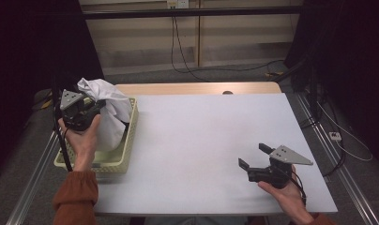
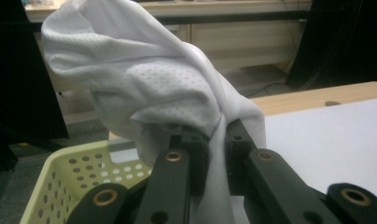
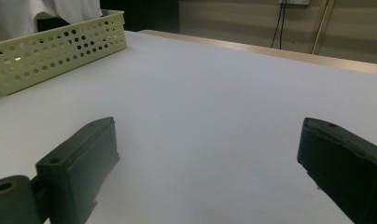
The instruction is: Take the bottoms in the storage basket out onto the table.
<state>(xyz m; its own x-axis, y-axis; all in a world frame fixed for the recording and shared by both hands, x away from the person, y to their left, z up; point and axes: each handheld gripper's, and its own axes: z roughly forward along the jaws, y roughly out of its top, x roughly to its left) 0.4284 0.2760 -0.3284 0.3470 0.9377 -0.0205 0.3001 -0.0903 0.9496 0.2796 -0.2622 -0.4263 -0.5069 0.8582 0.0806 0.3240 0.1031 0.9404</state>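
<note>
A white mesh cloth [image 1: 108,110] bulges up out of a pale yellow perforated basket [image 1: 113,161] at the table's left edge. My left gripper [image 1: 94,108] is above the basket, shut on a fold of that cloth. In the left gripper view the cloth [image 2: 144,84] is pinched between the two black jaws of the left gripper [image 2: 217,137] and hangs over them, above the basket [image 2: 74,172]. My right gripper [image 1: 253,156] rests low over the table at the front right, open, nothing between its jaws. The right gripper view shows the right gripper [image 3: 207,135] wide apart over bare white tabletop, with the basket [image 3: 56,46] far off.
The white tabletop [image 1: 201,140] spreads between the basket and the right hand. A wooden strip [image 1: 197,88] runs along the far edge. Cables lie on the floor beyond and to the right of the table.
</note>
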